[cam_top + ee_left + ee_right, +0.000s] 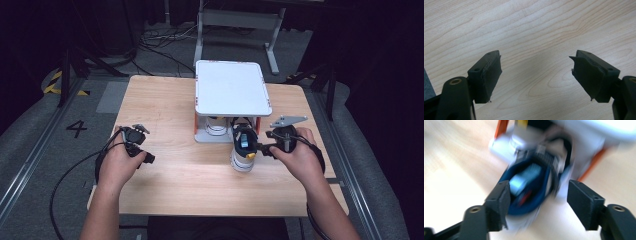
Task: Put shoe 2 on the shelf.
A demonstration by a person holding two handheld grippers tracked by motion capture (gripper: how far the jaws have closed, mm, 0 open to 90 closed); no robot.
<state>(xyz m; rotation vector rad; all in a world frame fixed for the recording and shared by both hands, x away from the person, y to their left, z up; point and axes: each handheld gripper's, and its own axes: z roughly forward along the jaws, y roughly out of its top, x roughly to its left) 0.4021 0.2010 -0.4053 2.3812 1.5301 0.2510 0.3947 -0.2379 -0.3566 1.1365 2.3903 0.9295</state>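
Note:
A small white container with a dark blue and black upper part stands on the wooden table, just in front of a white two-level stand. My right gripper reaches in from the right of the container at its level. In the blurred right gripper view, the right gripper is open with the container between the jaws. The left jaw is close against it and the right jaw stands clear. My left gripper rests at the table's left. In the left gripper view, the left gripper is open over bare wood.
The stand has orange legs and a flat white top. On its lower level sits a white round object. Cables and a metal frame lie on the floor behind the table. The table's near edge runs by the forearms.

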